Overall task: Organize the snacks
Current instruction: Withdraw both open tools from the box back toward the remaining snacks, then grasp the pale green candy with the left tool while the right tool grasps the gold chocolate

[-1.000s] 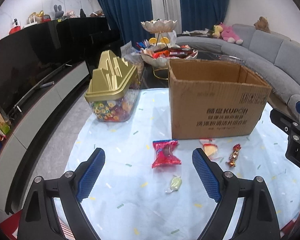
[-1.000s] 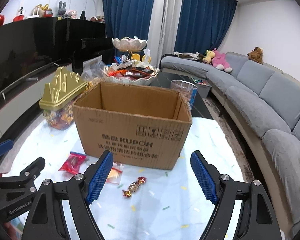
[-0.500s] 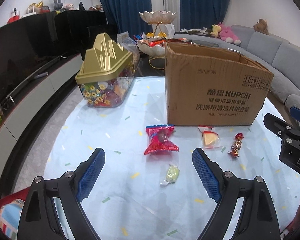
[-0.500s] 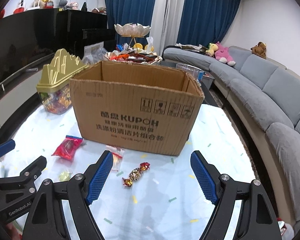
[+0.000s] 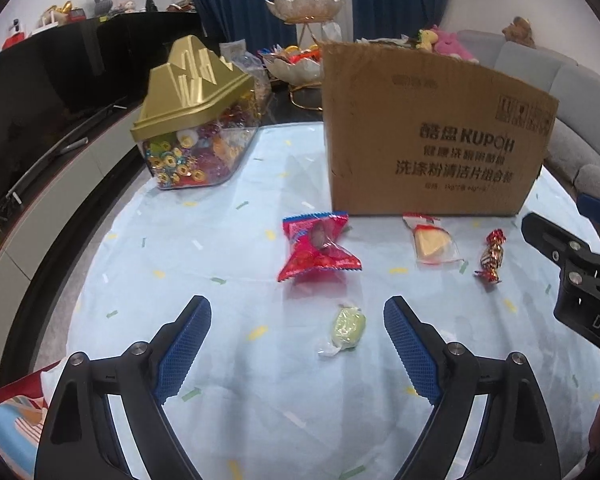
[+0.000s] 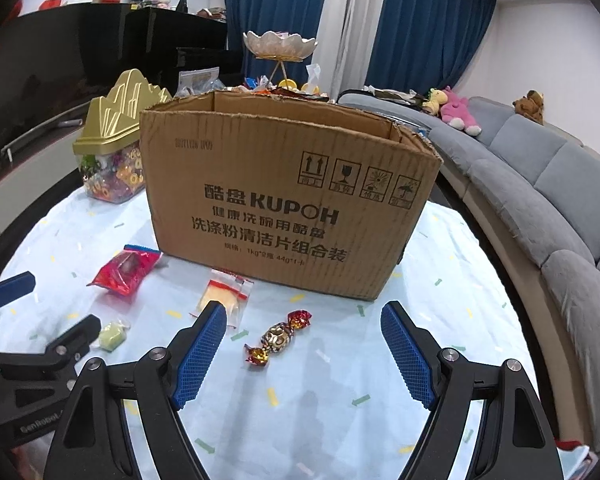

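On a round table covered with a light blue cloth (image 5: 204, 240) stands an open cardboard box (image 6: 288, 204) with printed Chinese text and the word KUPOH on its front. Four loose snacks lie on the cloth in front of the box. A red packet (image 5: 318, 246) lies near the left front corner of the box. A clear bag with a yellow cake piece (image 5: 430, 240) lies just before the front wall of the box. A red and gold twisted candy (image 6: 278, 338) lies to the right of this bag, a little apart from it. A small green candy in clear wrap (image 5: 346, 330) lies nearer to the cameras than the red packet.

The left gripper (image 5: 298, 340) has its jaws wide apart and holds nothing; the green candy lies on the cloth in the gap between its blue pads (image 5: 184, 350), touching neither. The right gripper (image 6: 302, 354) is also spread wide and empty, and the red and gold candy lies between its fingers on the cloth, closer to the left one.

Behind and to the left of the box stands a clear candy jar with a gold mountain-shaped lid (image 5: 196, 120), full of colourful sweets.
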Demonstrator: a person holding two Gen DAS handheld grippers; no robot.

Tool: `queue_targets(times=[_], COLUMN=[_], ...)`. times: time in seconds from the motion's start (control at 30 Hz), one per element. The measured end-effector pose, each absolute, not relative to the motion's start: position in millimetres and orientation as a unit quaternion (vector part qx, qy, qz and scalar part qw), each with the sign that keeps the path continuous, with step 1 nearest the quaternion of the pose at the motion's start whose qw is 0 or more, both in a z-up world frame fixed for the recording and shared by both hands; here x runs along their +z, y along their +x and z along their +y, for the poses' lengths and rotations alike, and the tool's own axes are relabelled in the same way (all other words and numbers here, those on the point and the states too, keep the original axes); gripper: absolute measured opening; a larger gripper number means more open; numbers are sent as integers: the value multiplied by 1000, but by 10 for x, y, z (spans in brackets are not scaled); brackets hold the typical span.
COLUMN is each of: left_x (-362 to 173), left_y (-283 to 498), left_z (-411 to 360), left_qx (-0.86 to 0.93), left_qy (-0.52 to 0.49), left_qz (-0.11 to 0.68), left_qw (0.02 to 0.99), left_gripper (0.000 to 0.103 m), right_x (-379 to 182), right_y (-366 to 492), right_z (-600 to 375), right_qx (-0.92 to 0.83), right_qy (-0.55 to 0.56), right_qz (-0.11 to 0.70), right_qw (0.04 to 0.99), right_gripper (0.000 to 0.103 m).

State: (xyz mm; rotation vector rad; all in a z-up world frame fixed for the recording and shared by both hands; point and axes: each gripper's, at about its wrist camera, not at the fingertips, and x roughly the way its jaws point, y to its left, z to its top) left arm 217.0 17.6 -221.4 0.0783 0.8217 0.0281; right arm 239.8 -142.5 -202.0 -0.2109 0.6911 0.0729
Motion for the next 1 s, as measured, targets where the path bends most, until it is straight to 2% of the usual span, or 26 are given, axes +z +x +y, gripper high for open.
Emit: queue_targets(times=[0.33, 0.57, 0.63, 0.7, 0.87, 1.0], left_x=[-2422, -2520, -2547, -2563, -2565, -2556], left_y=[2238, 2282, 2296, 2297, 2308, 2314], left_z=[86, 75, 65, 60, 35, 31], left_qx=[-6, -16, -21, -24, -31, -36], left_qy=[50, 40, 39, 33, 34, 30], left_qz=[420, 434, 438, 438, 435, 436], left_qw=[906, 900, 898, 898, 899, 899], left_gripper=[75, 71, 66, 63, 56, 48], right_x=[-2246, -2425, -2452, -2464, -2509, -2569], right_y=[2570, 2671, 2706, 2742, 2831, 2836], right_z=[-1537, -1554, -1563, -1559, -1499, -1497], right_qx=[37, 43, 44, 46, 57, 56], right_qy=[-75, -63, -57, -53, -53, -53], right_qz=[375, 401, 405, 406, 412, 422], right_qw=[923, 913, 911, 911, 908, 903], right_gripper=[80, 80, 80, 77, 58, 55])
